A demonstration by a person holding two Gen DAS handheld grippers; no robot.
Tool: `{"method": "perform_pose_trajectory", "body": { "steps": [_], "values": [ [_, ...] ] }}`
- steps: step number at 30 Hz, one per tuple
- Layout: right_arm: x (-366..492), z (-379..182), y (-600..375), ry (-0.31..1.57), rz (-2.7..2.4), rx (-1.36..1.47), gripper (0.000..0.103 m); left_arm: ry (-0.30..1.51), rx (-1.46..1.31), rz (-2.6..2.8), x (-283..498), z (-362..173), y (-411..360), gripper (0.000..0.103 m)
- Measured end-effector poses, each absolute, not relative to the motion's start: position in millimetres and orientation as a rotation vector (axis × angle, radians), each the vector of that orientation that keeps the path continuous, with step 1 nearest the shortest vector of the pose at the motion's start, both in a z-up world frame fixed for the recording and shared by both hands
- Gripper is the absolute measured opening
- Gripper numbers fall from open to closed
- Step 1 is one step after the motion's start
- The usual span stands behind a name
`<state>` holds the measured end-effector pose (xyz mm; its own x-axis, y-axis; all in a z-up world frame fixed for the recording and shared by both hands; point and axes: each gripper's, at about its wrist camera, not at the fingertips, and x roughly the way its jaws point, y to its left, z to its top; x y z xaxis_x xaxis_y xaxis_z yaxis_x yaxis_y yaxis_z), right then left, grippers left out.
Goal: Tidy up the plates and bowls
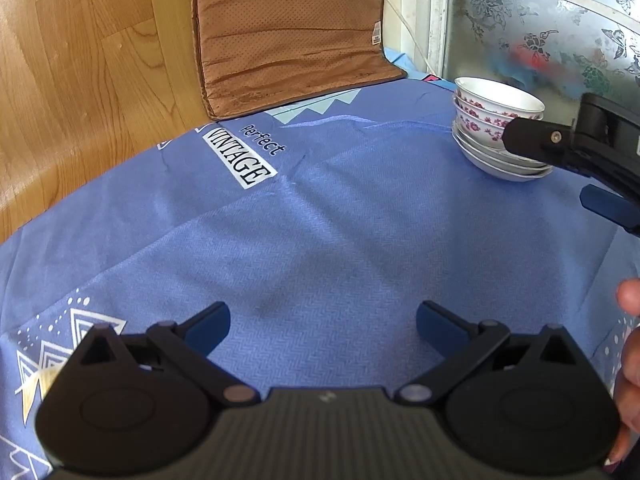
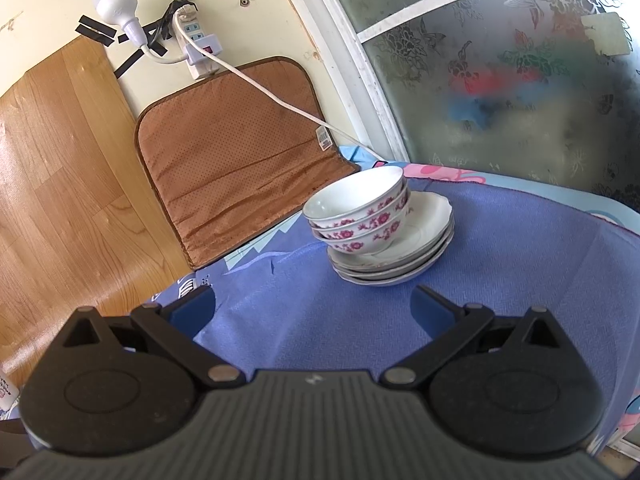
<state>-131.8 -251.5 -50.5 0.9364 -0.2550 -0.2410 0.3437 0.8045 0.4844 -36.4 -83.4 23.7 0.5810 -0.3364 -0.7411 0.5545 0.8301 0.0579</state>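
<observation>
Three white bowls with pink flowers (image 2: 360, 216) sit nested on a stack of several white plates (image 2: 424, 240) at the far side of the blue cloth. The stack also shows in the left wrist view, bowls (image 1: 488, 112) above plates (image 1: 496, 162), at the right. My right gripper (image 2: 314, 304) is open and empty, a short way in front of the stack; it shows in the left wrist view (image 1: 568, 168) beside the stack. My left gripper (image 1: 322, 322) is open and empty over bare cloth, well left of the stack.
A blue tablecloth (image 1: 280, 240) with a "Perfect VINTAGE" print (image 1: 244, 156) covers the table. A brown padded mat (image 2: 240, 152) leans at the far edge. A white cable (image 2: 280, 100) runs from a power strip (image 2: 196, 44). A frosted window (image 2: 520, 80) stands behind.
</observation>
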Motion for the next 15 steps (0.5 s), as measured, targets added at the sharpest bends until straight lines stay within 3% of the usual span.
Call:
{"method": "perform_pose_trajectory", "body": {
  "steps": [15],
  "values": [
    [-131.3, -50.9, -252.1, 0.169, -0.321, 0.549, 0.103, 0.793, 0.301, -0.527, -35.6, 23.4, -83.4, 0.103]
  ]
}}
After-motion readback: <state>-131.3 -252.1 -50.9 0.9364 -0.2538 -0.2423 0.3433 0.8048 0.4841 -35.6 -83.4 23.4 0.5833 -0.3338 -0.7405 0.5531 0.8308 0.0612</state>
